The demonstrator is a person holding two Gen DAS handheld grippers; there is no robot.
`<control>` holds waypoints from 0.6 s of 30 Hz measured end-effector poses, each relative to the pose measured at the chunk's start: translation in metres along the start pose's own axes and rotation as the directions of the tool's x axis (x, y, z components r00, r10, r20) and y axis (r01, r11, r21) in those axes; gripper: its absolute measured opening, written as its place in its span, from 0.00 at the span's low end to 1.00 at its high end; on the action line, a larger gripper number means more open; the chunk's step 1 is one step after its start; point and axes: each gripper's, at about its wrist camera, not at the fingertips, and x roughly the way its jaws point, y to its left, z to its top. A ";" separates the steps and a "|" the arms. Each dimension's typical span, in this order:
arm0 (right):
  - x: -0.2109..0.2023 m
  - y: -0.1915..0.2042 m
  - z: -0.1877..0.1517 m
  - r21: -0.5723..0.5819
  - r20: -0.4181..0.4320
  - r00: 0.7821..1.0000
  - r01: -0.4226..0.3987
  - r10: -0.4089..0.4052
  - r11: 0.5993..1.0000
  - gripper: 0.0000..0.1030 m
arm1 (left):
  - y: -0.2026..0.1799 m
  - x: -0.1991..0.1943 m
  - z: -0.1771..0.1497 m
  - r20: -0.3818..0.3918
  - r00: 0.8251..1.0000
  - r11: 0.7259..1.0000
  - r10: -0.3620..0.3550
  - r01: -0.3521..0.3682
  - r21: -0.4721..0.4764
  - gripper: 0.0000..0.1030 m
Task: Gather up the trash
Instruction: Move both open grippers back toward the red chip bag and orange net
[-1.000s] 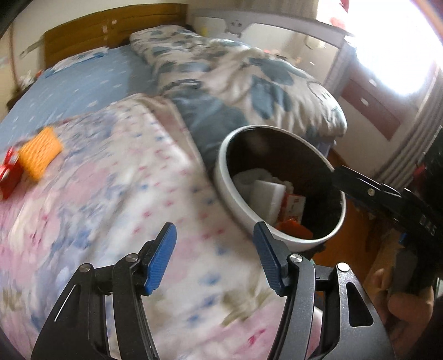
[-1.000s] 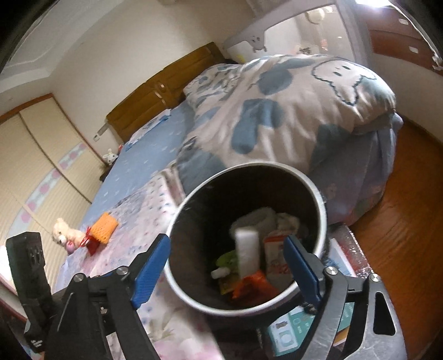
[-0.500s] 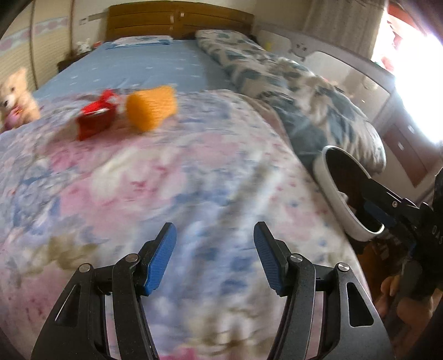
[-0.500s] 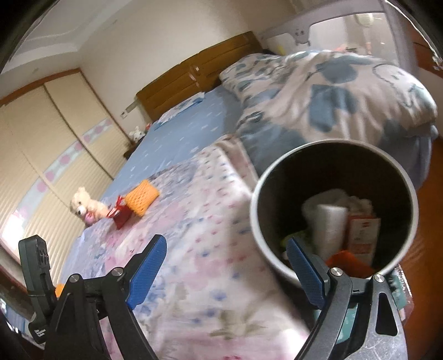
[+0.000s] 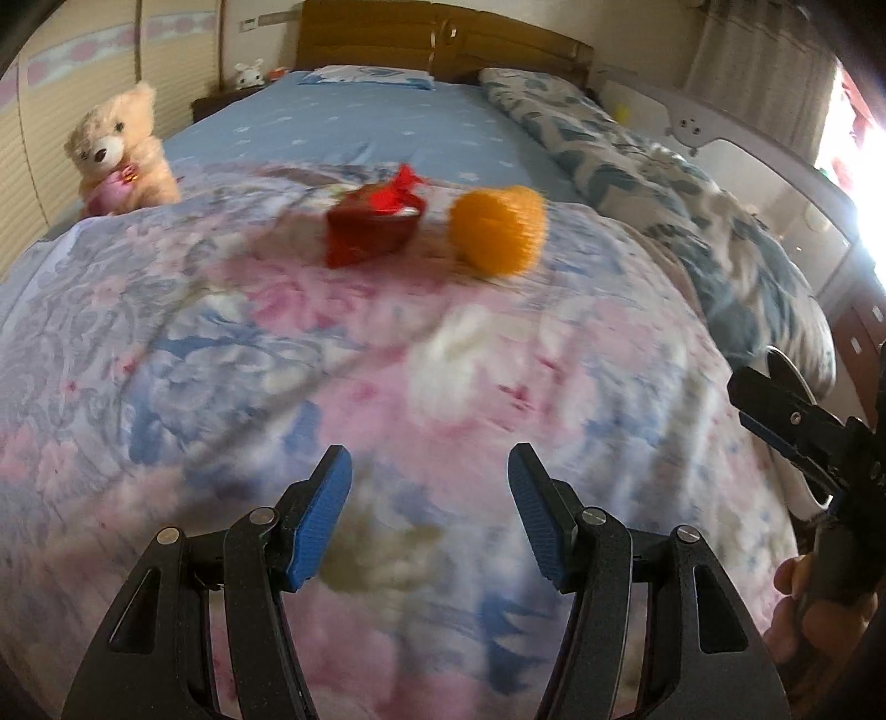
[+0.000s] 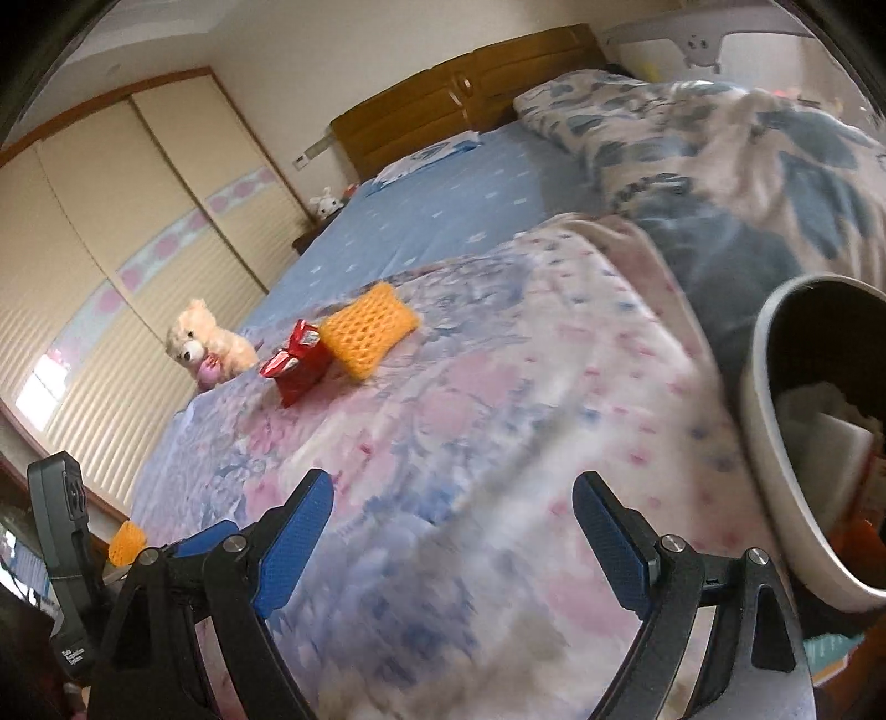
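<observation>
A red snack wrapper (image 5: 376,230) (image 6: 296,363) and an orange mesh sponge (image 5: 498,230) (image 6: 368,332) lie side by side on the flowered bedspread, well ahead of both grippers. My left gripper (image 5: 429,507) hangs open above the spread with nothing between its blue pads. My right gripper (image 6: 451,534) is open wider, also empty. The white trash bin (image 6: 775,443) stands at the bed's right side with paper and wrappers inside; in the left wrist view only its rim (image 5: 792,376) shows behind the right gripper.
A cream teddy bear (image 5: 119,158) (image 6: 207,343) sits at the bed's left edge. A rumpled blue-patterned duvet (image 5: 664,183) (image 6: 747,160) lies along the right side. The wooden headboard (image 5: 437,39) stands far back. Another orange sponge (image 6: 126,543) shows low at the left.
Both grippers swung left away from the bin and over the bed. The wrapper and sponge came nearer the centre of both views. The bin slid to the right edge.
</observation>
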 end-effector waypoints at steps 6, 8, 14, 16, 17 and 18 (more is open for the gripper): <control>0.031 0.014 0.014 -0.021 -0.011 0.999 -0.030 0.030 0.999 0.87 | 0.021 0.019 0.022 -0.004 1.000 1.000 0.024 -0.024 -0.013 0.58; 0.041 0.018 0.019 -0.020 -0.020 0.999 -0.036 0.036 0.999 0.87 | 0.026 0.024 0.029 -0.005 1.000 0.999 0.030 -0.030 -0.018 0.58; 0.071 0.031 0.039 -0.011 -0.022 0.998 -0.060 0.060 0.998 0.87 | 0.041 0.044 0.058 -0.001 0.999 0.999 0.041 -0.041 -0.028 0.58; 0.079 0.034 0.045 -0.008 -0.023 0.998 -0.066 0.066 0.998 0.87 | 0.044 0.050 0.067 0.000 0.999 0.999 0.040 -0.040 -0.030 0.58; 0.084 0.035 0.049 -0.006 -0.023 0.997 -0.067 0.067 0.998 0.86 | 0.045 0.052 0.071 0.002 0.999 0.999 0.038 -0.038 -0.030 0.58; 0.088 0.036 0.052 -0.002 -0.022 0.997 -0.070 0.070 0.998 0.86 | 0.045 0.056 0.076 0.004 0.999 0.999 0.039 -0.039 -0.026 0.58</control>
